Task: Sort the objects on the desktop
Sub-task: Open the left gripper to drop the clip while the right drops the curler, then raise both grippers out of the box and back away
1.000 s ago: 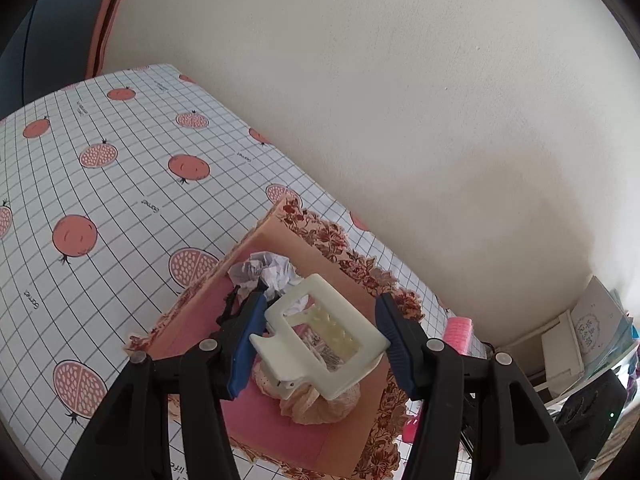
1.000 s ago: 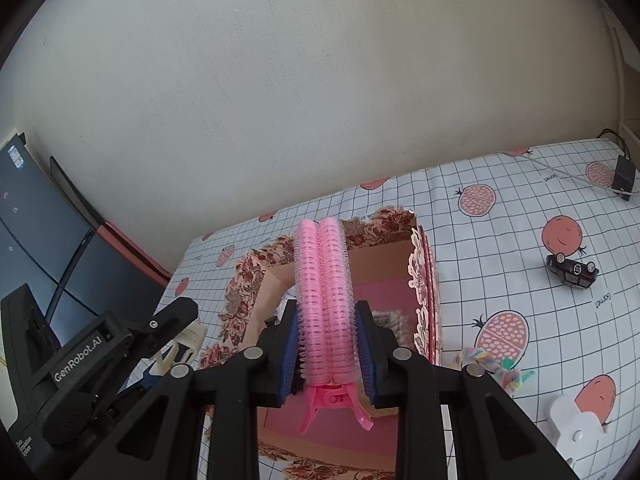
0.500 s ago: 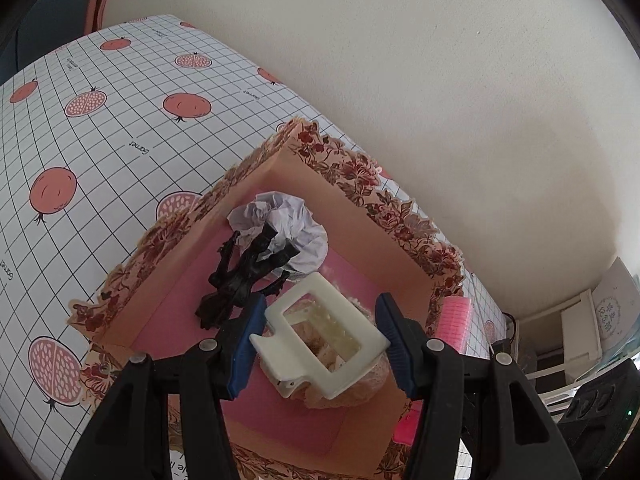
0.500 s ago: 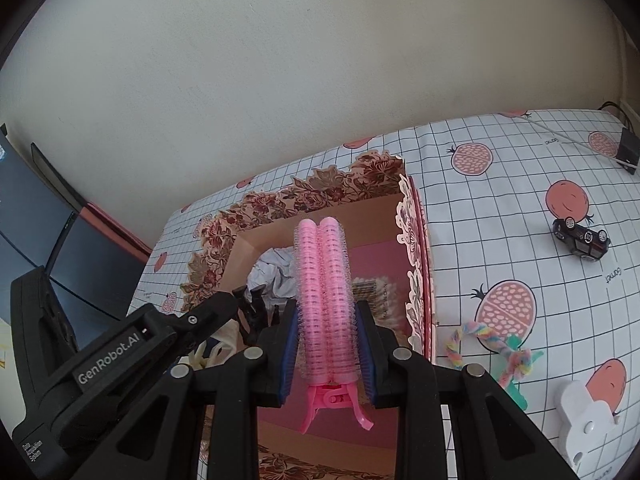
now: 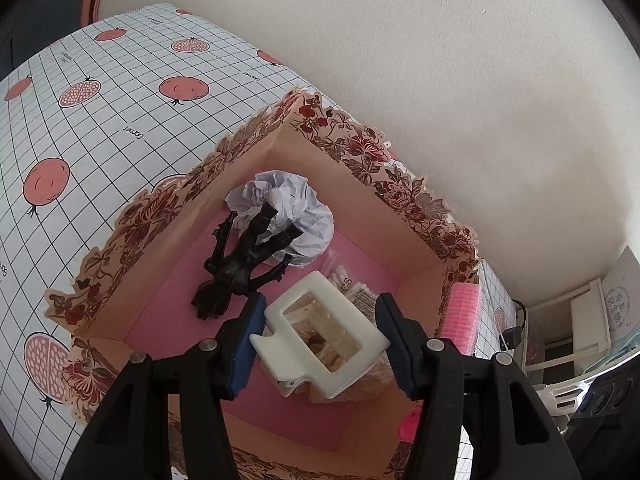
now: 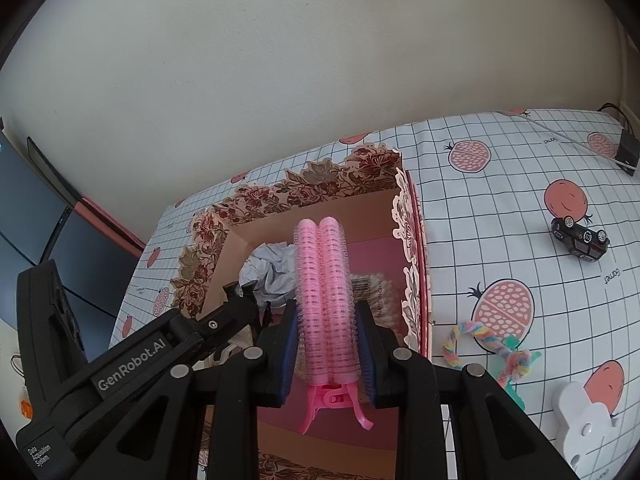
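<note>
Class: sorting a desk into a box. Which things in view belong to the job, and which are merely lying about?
Job: box; white clip in left gripper; pink roller clip in right gripper; toy car; rope toy.

Lying about: tablecloth; wall; adapter.

A plain cream wall (image 6: 280, 80) rises directly behind the table (image 6: 500, 208), whose cloth is a white grid printed with pomegranates. Left of the table stands a dark monitor (image 6: 36, 232); daylight is soft and even.

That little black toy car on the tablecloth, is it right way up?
Upside down: the toy car lies on its roof, wheels pointing up, on the tablecloth.
</note>
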A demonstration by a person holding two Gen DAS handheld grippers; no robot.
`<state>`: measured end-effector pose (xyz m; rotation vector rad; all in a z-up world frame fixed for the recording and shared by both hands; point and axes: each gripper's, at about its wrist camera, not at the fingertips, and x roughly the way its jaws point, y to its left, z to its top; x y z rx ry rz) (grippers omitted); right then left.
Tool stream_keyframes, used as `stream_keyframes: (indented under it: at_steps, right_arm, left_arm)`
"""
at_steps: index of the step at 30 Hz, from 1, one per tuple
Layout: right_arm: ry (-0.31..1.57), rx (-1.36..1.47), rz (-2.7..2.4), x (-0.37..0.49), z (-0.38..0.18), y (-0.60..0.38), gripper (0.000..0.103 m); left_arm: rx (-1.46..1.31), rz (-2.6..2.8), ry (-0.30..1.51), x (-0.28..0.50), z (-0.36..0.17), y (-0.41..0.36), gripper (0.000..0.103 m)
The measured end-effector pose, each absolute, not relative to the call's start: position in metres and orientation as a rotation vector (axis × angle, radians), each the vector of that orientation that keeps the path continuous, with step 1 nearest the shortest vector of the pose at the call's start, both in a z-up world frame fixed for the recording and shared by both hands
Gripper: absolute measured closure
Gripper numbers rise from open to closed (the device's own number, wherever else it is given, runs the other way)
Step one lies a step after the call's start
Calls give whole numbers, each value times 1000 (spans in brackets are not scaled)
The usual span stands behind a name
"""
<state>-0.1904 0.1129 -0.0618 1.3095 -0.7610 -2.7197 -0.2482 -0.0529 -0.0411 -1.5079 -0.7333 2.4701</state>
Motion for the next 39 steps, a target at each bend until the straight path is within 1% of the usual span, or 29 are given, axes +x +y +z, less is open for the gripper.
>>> stream_keyframes:
  at_steps: [4, 5, 6, 8, 10, 12, 22, 28, 30, 35, 37, 39]
  right_arm:
    - [-762, 1311, -2706, -191, -62, 112, 71]
    - [-766, 1312, -2709, -191, -62, 112, 71]
    - [-769, 1314, -2711, -192, -62, 112, 71]
    - [-776, 1322, -2712, -192, -62, 113, 71]
    - [-777, 1324, -2721, -192, -61, 113, 70]
    - [-779, 1323, -2724, -192, -60, 114, 68]
    - [-768, 1306, -2741, -191, -51, 113, 68]
    - [-766, 1303, -2745, -189, -48, 115, 68]
    - [-751, 1304, -2749, -189, -47, 114, 68]
    - [-729, 1302, -2760, -188, -43, 114, 68]
    - [-725, 1304, -2768, -187, -42, 114, 63]
    - [-729, 1305, -2783, -187, -40, 117, 50]
  left_arm:
    - [-1522, 2503, -693, -248, -39, -53, 44]
    - [-1527, 2514, -680, -248, -39, -53, 41]
    - [-1529, 2517, -676, -248, -40, -53, 35]
    - [-1527, 2510, -684, -249, -40, -54, 31]
    - [-1530, 2512, -679, -249, -40, -55, 29]
    - [-1528, 2526, -676, -248, -38, -56, 23]
    - [-1523, 2535, -710, -247, -35, -63, 22]
    - [-1520, 2557, -696, -246, -32, -65, 21]
    - [-1524, 2582, -676, -246, -32, -64, 18]
    - [-1521, 2576, -681, -246, -32, -64, 18]
    - [-1525, 2584, -669, -246, -32, -63, 18]
    - [-1529, 2583, -669, -246, -32, -62, 17]
